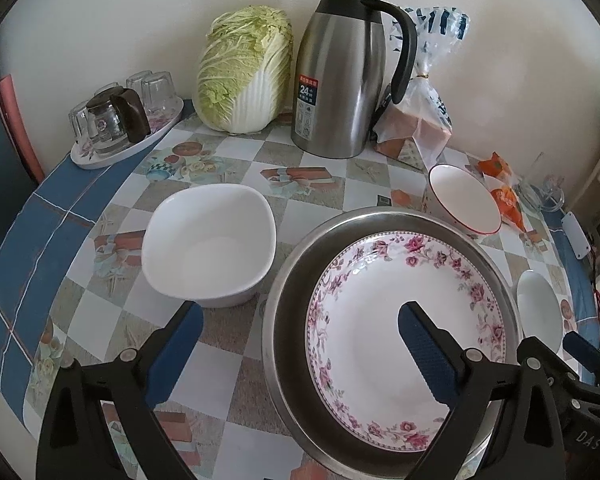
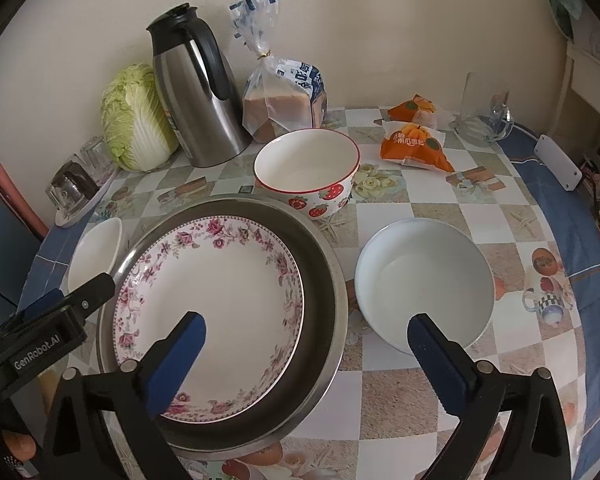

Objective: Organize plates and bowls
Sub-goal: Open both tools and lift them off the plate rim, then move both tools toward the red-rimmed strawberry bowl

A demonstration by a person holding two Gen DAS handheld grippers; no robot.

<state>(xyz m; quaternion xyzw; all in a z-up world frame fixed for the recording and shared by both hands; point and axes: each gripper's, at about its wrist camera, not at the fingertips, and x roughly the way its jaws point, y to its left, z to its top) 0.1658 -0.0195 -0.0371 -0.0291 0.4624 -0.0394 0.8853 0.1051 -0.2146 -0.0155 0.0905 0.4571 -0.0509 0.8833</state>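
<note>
Although both tools hang over the stack, we find neither one gripping: the left gripper [image 1: 300,328] stands spread wide with nothing pressed by its pads, one finger over the tablecloth and the other above the floral plate [image 1: 404,316]. The right gripper [image 2: 306,340] is likewise released, one finger above the same floral plate [image 2: 212,300] and the other over the near rim of the plain white bowl [image 2: 424,280].

We note that the floral plate lies flat inside the steel basin [image 2: 320,268], which sits on the checked table [image 2: 420,392]. Just left of the basin stands the square white dish [image 1: 210,244], upright and empty. Behind the basin, touching or nearly touching its rim, stands the strawberry bowl [image 2: 308,174], also empty.

Along the wall we record a cabbage [image 1: 244,68], a steel thermos jug [image 1: 344,72] and a bagged loaf [image 2: 280,100]. A tray of upturned glasses [image 1: 124,120] sits at the far left edge.
</note>
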